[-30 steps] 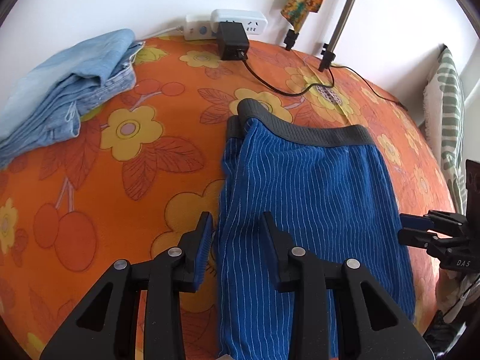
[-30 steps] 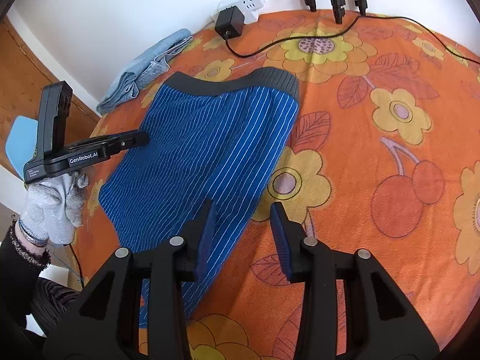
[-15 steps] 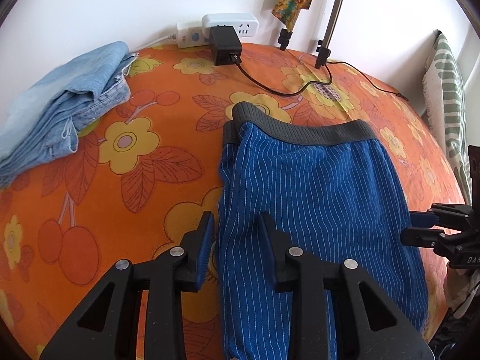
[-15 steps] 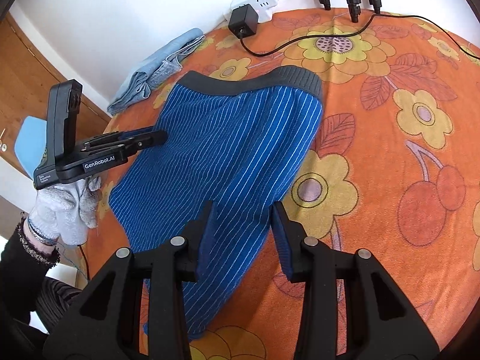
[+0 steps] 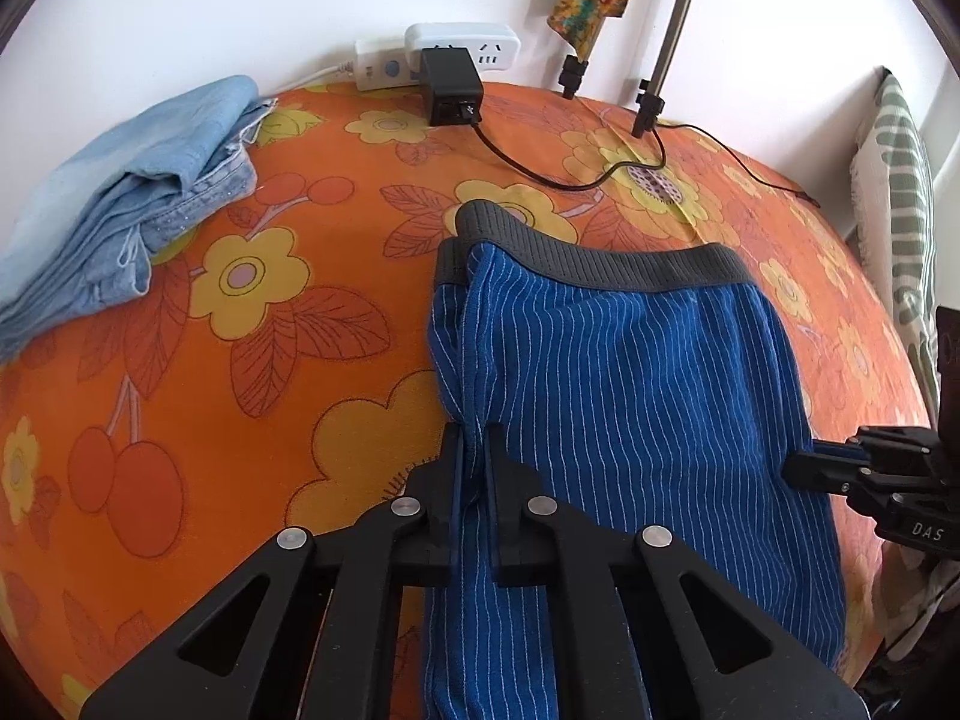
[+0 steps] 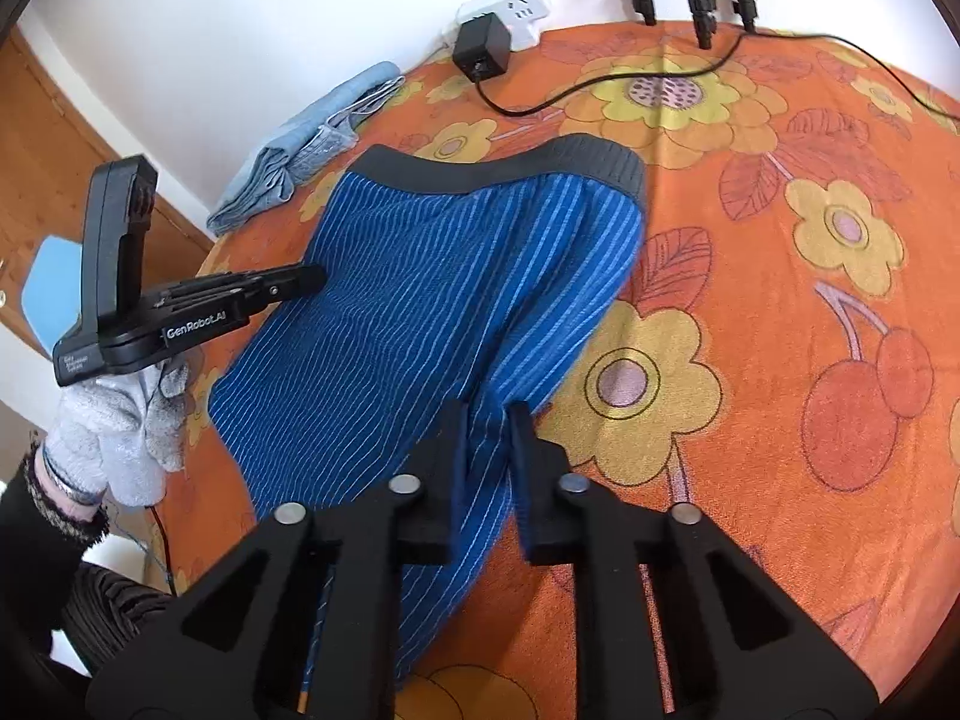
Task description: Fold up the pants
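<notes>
Blue pinstriped pants (image 5: 624, 384) with a dark grey waistband (image 5: 600, 258) lie flat on the orange flowered bedspread (image 5: 270, 360), waistband towards the wall. My left gripper (image 5: 474, 450) is shut on the pants' left side edge. My right gripper (image 6: 487, 420) is shut on the pants (image 6: 420, 312) at their right side edge. Each gripper also shows in the other's view, the right gripper (image 5: 804, 468) and the left gripper (image 6: 300, 279), both at the pants' sides.
Folded light blue jeans (image 5: 120, 180) lie at the far left by the wall. A white power strip (image 5: 462, 51) with a black adapter (image 5: 450, 87) and cable sits at the wall. Tripod legs (image 5: 648, 102) stand on the bed. A striped pillow (image 5: 906, 204) is at the right.
Both grippers have gone from open to shut on the pants' side edges. Both have moved in closer to the fabric.
</notes>
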The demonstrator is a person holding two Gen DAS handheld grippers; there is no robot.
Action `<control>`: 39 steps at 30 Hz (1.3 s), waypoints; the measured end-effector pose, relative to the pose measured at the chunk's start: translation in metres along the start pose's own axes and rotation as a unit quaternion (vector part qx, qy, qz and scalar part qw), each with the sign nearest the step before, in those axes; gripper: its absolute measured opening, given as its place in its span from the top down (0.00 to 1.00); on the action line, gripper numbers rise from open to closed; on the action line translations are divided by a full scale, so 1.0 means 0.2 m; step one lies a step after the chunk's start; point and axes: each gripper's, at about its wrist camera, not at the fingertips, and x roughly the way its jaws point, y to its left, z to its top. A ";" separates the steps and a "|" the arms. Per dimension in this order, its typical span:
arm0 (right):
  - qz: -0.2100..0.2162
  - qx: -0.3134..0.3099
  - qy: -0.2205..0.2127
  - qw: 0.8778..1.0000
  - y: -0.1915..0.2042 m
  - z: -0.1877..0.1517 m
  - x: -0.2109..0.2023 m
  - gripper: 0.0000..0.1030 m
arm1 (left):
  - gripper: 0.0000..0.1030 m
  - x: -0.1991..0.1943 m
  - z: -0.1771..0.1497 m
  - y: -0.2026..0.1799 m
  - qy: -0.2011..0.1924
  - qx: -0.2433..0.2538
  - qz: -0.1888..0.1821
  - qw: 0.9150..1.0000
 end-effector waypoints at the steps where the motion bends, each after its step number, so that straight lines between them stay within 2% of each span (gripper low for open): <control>1: 0.002 0.004 0.000 1.000 -0.01 0.00 0.00 0.91 | 0.96 0.00 0.00 0.01 0.000 -0.006 -0.003 1.000; 5: 0.017 0.016 0.003 1.000 -0.04 0.01 0.00 0.92 | 0.96 -0.02 0.00 0.03 -0.007 -0.030 -0.017 0.999; 10: 0.048 0.040 -0.008 0.998 -0.08 0.03 -0.05 0.92 | 0.96 -0.10 0.01 0.02 -0.026 -0.037 -0.032 0.998; 19: 0.066 0.030 -0.059 0.996 -0.06 0.10 -0.23 0.93 | 0.97 -0.25 0.05 0.00 -0.063 -0.052 -0.069 0.994; 28: 0.073 0.021 -0.129 0.989 -0.06 0.14 -0.53 0.93 | 0.97 -0.50 0.06 -0.10 -0.111 -0.054 -0.096 0.988; 33: 0.061 -0.018 -0.162 0.985 0.04 0.04 -0.72 0.93 | 0.97 -0.66 -0.02 -0.23 -0.130 -0.046 -0.105 0.985; 39: 0.063 -0.034 -0.188 0.980 0.10 -0.18 -0.95 0.93 | 0.97 -0.82 -0.22 -0.35 -0.121 -0.063 -0.126 0.983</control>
